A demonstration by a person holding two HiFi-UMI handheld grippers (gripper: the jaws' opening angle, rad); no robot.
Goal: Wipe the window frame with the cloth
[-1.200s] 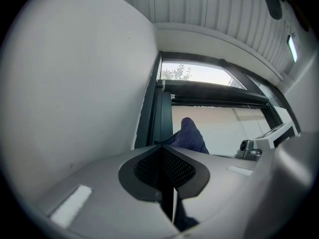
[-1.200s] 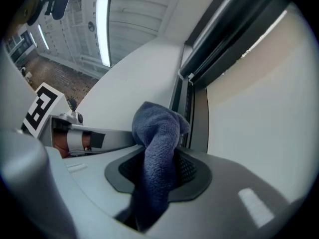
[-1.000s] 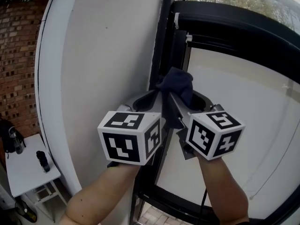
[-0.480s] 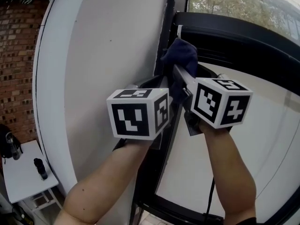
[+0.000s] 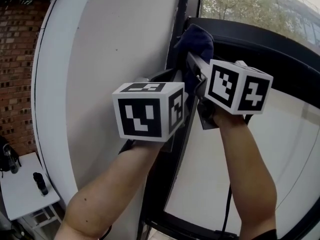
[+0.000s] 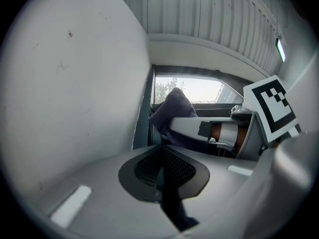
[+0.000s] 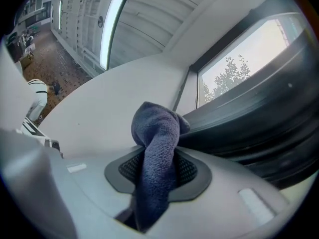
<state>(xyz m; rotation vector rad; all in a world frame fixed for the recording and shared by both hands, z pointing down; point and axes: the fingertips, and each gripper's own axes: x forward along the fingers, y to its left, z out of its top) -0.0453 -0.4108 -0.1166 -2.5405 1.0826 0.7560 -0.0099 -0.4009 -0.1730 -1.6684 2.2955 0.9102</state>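
wiping step in hand: cloth up at the corner of the frame

nearest, the left gripper [image 6: 160, 169] has its jaws together on nothing and hangs idle beside the white wall [image 5: 115, 44]. the right gripper [image 7: 157, 176] is clamped on the dark blue cloth [image 7: 155, 128]. the cloth's bunched end sits at the upper left corner of the black window frame [image 5: 250, 39], seemingly touching it. the next move likely calls for firm pressure while dragging the cloth along the frame.
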